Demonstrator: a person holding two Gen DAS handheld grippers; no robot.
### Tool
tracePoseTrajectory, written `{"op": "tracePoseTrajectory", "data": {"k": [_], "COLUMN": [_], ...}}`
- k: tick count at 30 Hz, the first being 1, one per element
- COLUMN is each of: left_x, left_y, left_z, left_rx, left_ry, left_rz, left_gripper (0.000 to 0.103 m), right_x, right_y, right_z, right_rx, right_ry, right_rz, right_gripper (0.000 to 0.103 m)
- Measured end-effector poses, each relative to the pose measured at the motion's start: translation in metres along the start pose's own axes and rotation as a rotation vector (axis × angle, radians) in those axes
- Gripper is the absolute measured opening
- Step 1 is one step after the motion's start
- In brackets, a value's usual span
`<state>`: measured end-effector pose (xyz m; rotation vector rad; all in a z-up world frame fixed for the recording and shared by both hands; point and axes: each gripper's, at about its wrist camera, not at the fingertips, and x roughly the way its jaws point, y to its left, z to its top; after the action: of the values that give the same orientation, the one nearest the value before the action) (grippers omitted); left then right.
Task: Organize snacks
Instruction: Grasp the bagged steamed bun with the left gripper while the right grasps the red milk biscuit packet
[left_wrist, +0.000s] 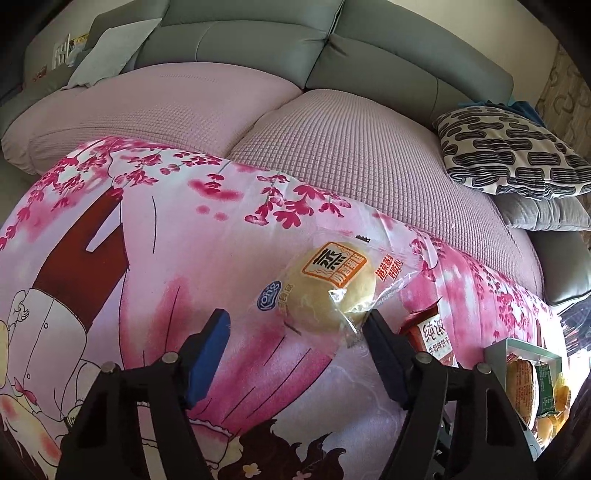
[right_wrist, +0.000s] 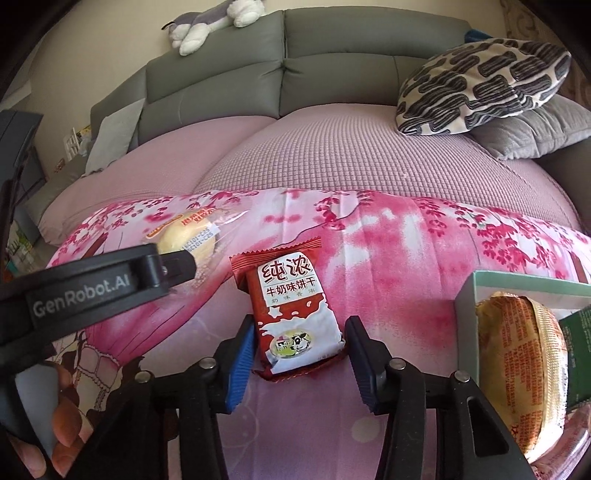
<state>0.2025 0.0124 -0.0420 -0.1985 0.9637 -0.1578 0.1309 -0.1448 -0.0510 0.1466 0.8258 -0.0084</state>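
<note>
Floral cloth; biscuit packet between right gripper jaws.

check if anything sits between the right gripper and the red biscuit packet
Nothing visible does. The right gripper is open, and the red biscuit packet lies flat on the pink floral sheet with its near end already between the fingers. The box stands off to the right.

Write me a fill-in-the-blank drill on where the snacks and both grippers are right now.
The red biscuit packet lies between the open fingers of the ___ gripper.
The left gripper is open beside a clear-wrapped ___.
The box at the right already holds ___.
All of it rests on a ___ floral cloth.

Missing words: right; cake; snacks; pink
</note>
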Motion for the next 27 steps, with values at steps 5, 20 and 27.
{"op": "tracePoseTrajectory", "data": {"k": [5, 20, 27], "left_x": [-0.002, -0.020, -0.021], "left_y": [-0.001, 0.001, 0.003], "left_z": [-0.001, -0.001, 0.003], "left_rx": [0.004, 0.001, -0.019], "left_ry": [-0.008, -0.049, -0.026], "left_rz": [-0.006, -0.019, -0.021], "left_gripper": [0.069, 0.029, 0.038], "right_x": [-0.003, -0.023, -0.017], "right_y": [-0.003, -0.013, -0.015], "right_z": [0.000, 0.002, 0.001], "right_rx": [0.012, 0.043, 0.055], "right_ry": [-0.006, -0.022, 0.004], "right_rz": [0.000, -0.036, -0.040], "right_gripper": [0.051, 0.050, 0.050]}}
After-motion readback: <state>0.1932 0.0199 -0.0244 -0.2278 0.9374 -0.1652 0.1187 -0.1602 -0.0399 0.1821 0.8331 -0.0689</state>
